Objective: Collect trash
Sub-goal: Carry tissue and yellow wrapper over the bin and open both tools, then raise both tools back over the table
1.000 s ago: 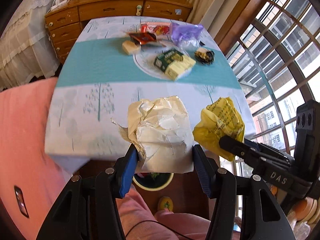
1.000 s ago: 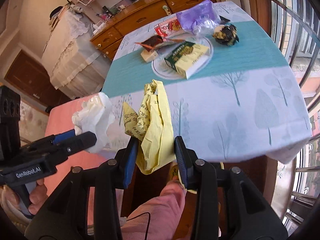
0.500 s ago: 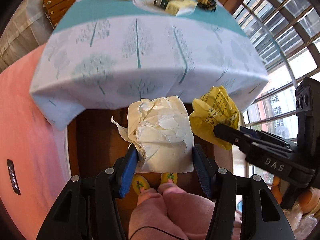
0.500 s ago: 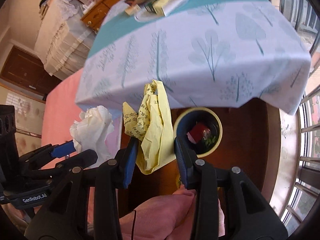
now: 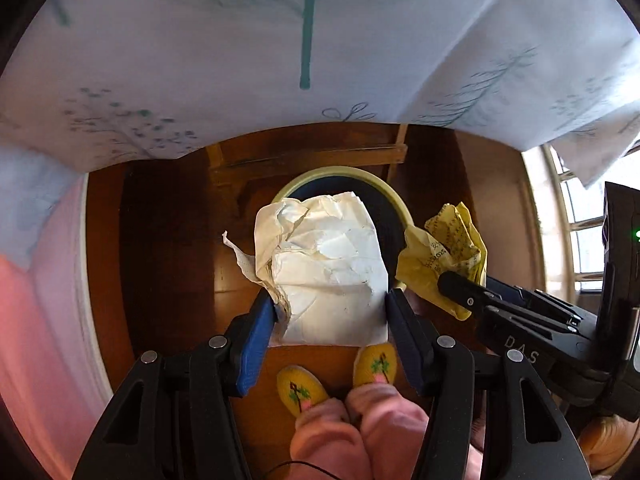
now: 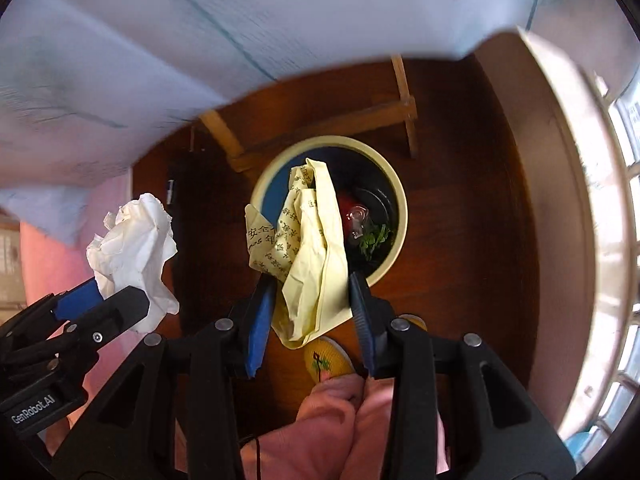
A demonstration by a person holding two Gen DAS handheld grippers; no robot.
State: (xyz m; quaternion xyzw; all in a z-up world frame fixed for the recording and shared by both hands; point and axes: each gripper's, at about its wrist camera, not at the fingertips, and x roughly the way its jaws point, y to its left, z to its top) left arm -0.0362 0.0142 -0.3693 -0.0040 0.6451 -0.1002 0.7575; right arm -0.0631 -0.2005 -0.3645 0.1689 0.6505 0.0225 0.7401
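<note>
My left gripper (image 5: 330,306) is shut on a crumpled white paper (image 5: 326,268), seen too in the right wrist view as white paper (image 6: 134,240) at the left. My right gripper (image 6: 312,292) is shut on a crumpled yellow printed paper (image 6: 310,240); the yellow paper (image 5: 444,252) shows at the right in the left wrist view. Both point steeply down over a round bin (image 6: 398,200) with a cream rim on the wooden floor. The bin (image 5: 332,174) lies partly hidden behind the white paper. Inside it I see a red item and green leaves.
The tablecloth (image 5: 308,40) with tree prints hangs across the top of both views. Wooden table rails (image 6: 328,124) cross behind the bin. A person's pink trouser legs (image 5: 352,428) and yellow slippers (image 5: 300,390) stand below. A window (image 6: 624,200) is at the right.
Both grippers have dropped from above the tabletop to below its edge, each keeping its paper. The table's items have left view and the bin on the floor now fills the middle.
</note>
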